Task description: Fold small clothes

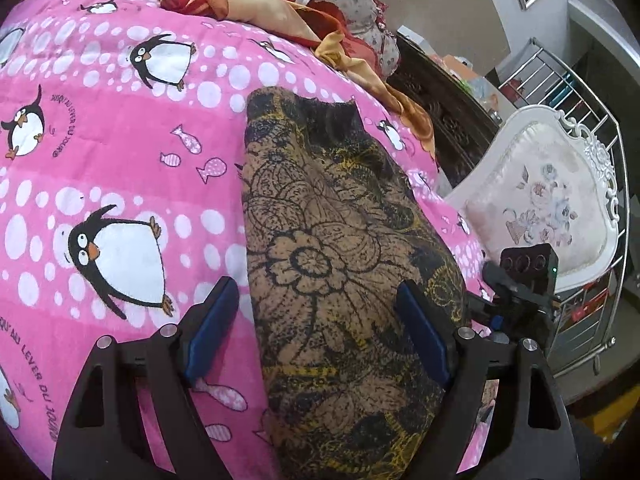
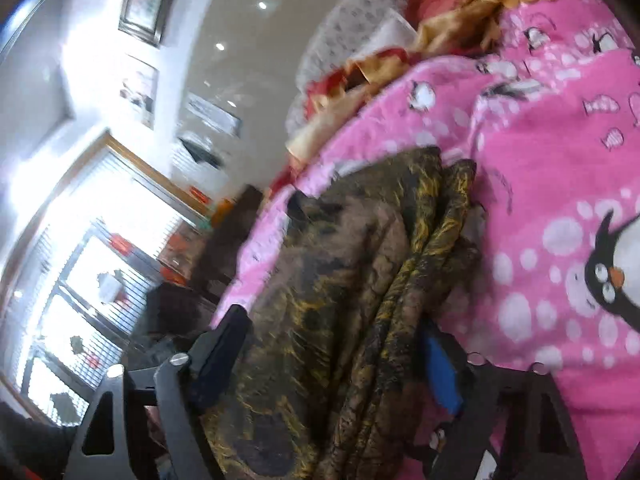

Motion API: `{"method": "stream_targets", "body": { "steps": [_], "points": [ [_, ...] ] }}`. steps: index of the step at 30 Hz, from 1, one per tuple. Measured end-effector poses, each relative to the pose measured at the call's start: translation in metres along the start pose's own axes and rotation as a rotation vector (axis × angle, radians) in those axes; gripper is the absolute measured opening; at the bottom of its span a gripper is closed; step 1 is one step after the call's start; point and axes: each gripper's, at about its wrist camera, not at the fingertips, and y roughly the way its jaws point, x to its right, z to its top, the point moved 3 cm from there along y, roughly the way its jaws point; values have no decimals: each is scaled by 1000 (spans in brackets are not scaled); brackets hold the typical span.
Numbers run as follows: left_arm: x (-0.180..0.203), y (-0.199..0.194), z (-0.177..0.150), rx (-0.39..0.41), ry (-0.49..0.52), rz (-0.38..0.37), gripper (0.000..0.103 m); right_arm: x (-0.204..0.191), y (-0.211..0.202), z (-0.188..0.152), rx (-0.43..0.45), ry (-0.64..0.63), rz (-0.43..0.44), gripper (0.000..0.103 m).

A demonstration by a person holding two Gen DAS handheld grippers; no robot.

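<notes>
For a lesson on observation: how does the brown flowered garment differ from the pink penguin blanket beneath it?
The brown flowered garment is tan with black and yellow flower outlines; the pink penguin blanket is bright pink with penguins, fish and white dots. The garment is folded into a narrow strip with layered edges; the blanket lies spread wide. The garment lies on top; the blanket bears it. Both are printed cloth.

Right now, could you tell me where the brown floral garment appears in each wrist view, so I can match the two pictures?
Left wrist: the brown floral garment runs from the centre down to the bottom edge, between the open blue pads.
Right wrist: the garment lies centre to bottom, its folded layers bunched on the right side.
Shared landmark: the pink penguin blanket beneath it.
</notes>
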Motion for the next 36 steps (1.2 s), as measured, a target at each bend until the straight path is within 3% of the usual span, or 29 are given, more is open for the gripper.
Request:
{"method": "stream_targets", "body": {
  "steps": [2,6,7,9,10,11,13,17,22,29,33,36],
  "points": [
    [-1,1,1,1,-9,-2,82,6,5,-2,-18,8,-57,62],
    [0,1,2,-8,-13,19,79,-2,16,-1,-58,-70,-153,59],
    [3,1,3,-1,14,70,58,-3,18,0,-61,-84,-175,56],
    [7,3,1,-8,35,105,38,-4,20,1,-63,-89,-204,44],
    [9,2,0,3,33,109,30,-6,21,2,-65,-99,-213,32],
    [11,1,0,10,40,118,27,-11,21,2,-67,-121,-224,23],
    [18,-3,-2,33,70,138,22,-21,19,4,-66,-144,-249,17],
    [23,-23,1,84,73,116,21,-43,11,12,-56,-180,-275,15],
    [13,-68,7,149,56,117,20,-90,17,23,-49,-227,-239,14],
    [-49,-139,32,221,-14,200,20,-138,85,26,-111,-197,-157,12],
    [-89,-138,35,188,-81,232,20,-134,114,28,-103,-135,-149,8],
    [-109,-117,31,133,-88,244,21,-121,132,22,-141,-129,-210,8]
  ]
}}
